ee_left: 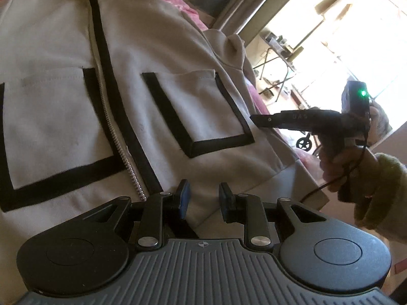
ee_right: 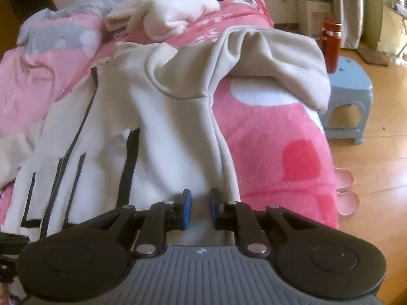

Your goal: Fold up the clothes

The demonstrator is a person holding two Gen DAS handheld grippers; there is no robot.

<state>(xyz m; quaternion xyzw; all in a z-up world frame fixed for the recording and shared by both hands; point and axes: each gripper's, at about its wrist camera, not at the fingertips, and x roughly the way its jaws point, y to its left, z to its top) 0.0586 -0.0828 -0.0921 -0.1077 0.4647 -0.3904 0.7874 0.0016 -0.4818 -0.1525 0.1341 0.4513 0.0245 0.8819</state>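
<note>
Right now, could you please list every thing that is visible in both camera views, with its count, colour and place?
cream zip-up jacket with black trim: one, cream, spread front-up on the bed
pink fleece blanket: one, pink with white patches, under the jacket
white fluffy garment: one, white, far end of the bed
red metal bottle: one, red, standing on the stool
light blue plastic stool: one, blue, on the floor beside the bed
pink slippers: a pair, pink, on the wooden floor
left gripper: one, black, jaws apart over the jacket hem
right gripper: one, black, jaws apart, nothing between them
</note>
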